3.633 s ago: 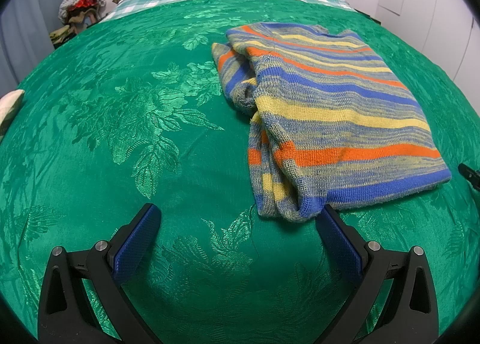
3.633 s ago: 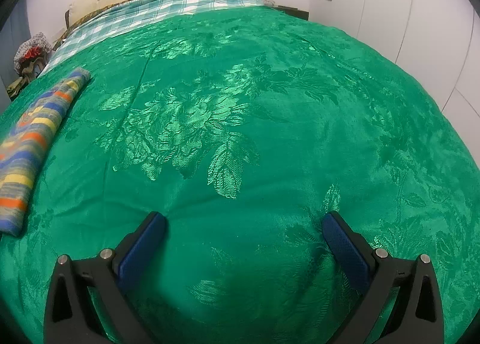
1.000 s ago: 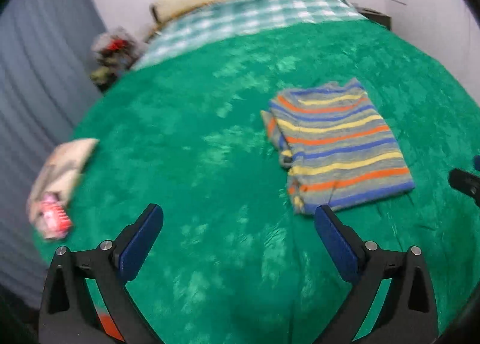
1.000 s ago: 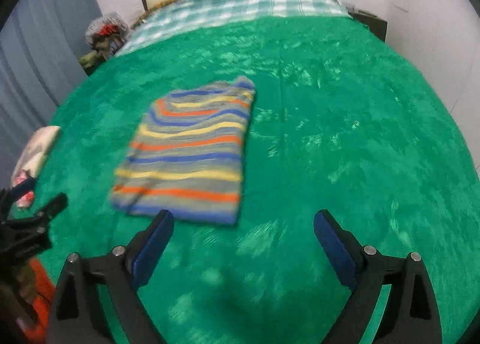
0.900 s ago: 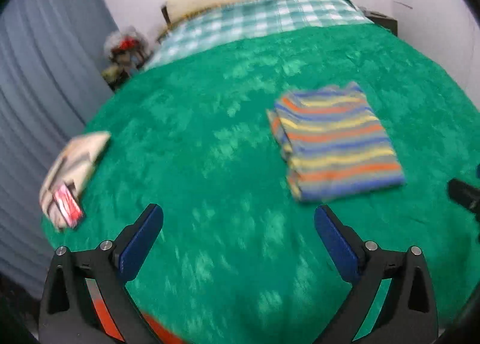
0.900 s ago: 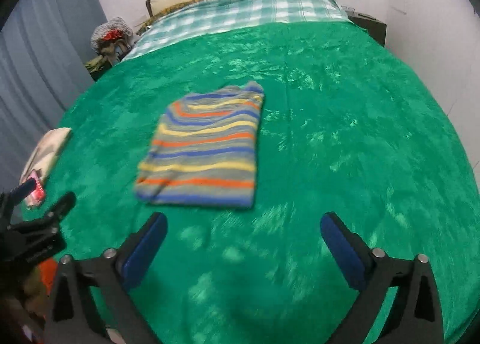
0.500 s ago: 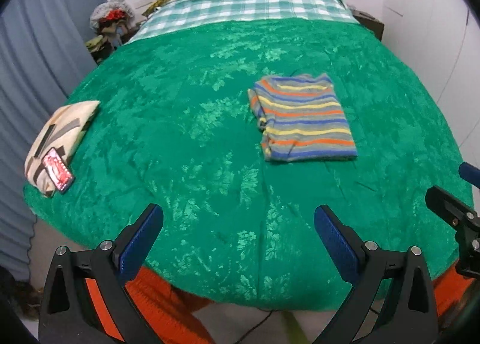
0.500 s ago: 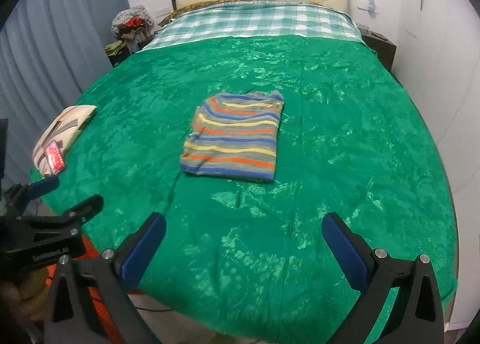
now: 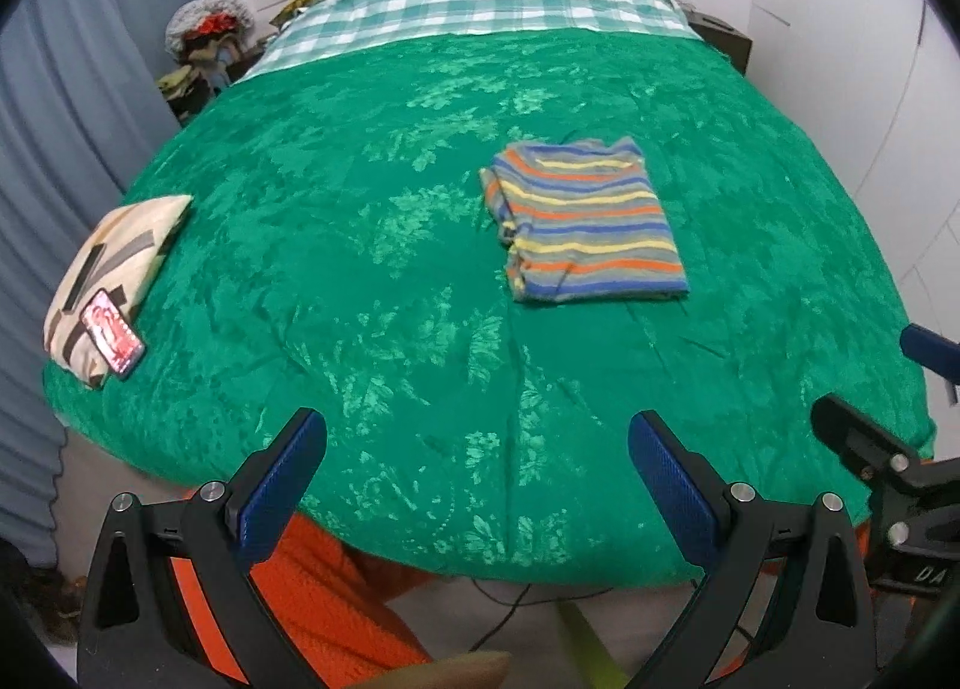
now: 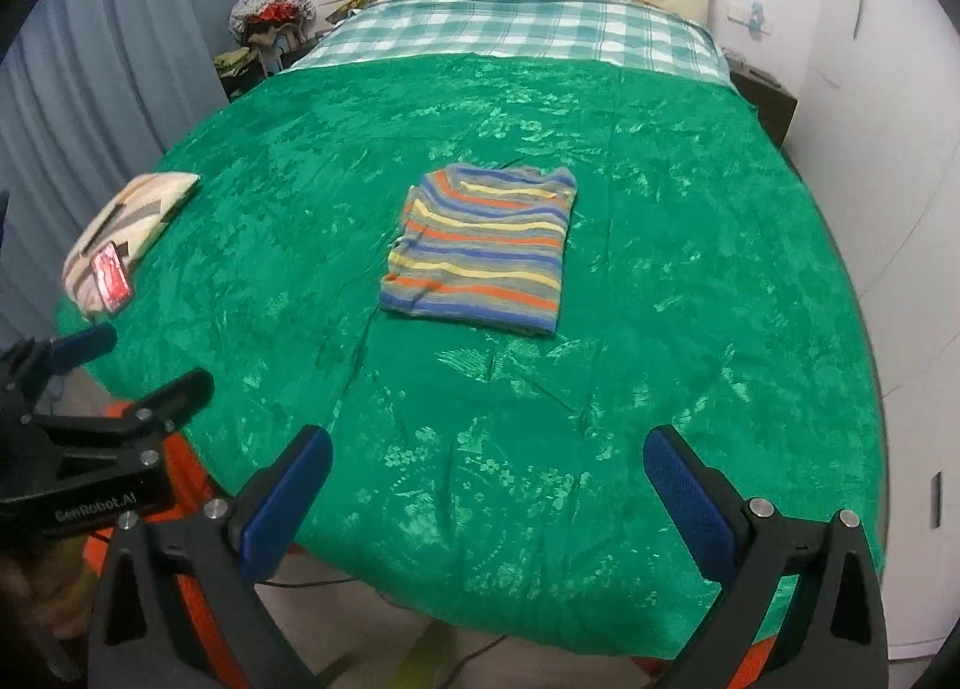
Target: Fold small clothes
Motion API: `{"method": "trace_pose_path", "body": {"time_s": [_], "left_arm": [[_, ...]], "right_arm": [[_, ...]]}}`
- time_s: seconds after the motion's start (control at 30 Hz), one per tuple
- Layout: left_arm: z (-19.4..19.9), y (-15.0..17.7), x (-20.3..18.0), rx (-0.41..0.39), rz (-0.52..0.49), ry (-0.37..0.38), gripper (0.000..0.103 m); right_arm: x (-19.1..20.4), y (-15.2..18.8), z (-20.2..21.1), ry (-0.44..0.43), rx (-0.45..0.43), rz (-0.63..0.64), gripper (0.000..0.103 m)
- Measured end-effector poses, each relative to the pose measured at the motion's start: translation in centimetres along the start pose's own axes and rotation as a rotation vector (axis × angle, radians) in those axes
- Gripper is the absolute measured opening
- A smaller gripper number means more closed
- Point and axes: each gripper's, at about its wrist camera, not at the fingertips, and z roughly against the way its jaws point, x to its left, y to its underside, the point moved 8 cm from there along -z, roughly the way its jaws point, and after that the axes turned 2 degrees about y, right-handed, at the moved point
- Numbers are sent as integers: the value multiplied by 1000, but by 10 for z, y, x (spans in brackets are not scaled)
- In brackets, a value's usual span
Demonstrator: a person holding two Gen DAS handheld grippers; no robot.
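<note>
Sweater (image 9: 585,224) lying folded into a neat striped rectangle on the green bedspread (image 9: 360,269), near the middle of the bed and a little toward the right in the left view. Sitting flat, edges roughly squared, one thicker bunched edge showing along its left side. Nothing touching it.

Left gripper (image 9: 477,467) hanging over the near edge of the bed, jaws wide apart and holding nothing. Right gripper (image 10: 489,485) doing likewise off the near edge, jaws spread, empty. Both standing well apart from the sweater, with floor and something orange showing below them.

Patterned pillow (image 9: 111,263) resting at the far left edge of the bedspread with a phone (image 9: 113,332) lying on it; checked sheet (image 9: 480,5) showing at the far end.

Judging by the tidy stack and both claws being clear of it, looking like the folding step being finished for this piece. Next move probably calling for either fetching another garment, none being in sight, or reaching back in to square the bunched left edge with a light pinch.
</note>
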Motion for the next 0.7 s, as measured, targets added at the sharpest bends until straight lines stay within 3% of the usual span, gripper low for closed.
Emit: {"method": "trace_pose_path", "body": {"time_s": [0.33,0.7], "left_arm": [[-3,-2,-7,-3,-5,-14,102],[-6,1,-8,9,-14,-22,103]], "right_arm": [[-4,4,6,78,0,13,102],[-5,4,7,107,-8,17,102]]}}
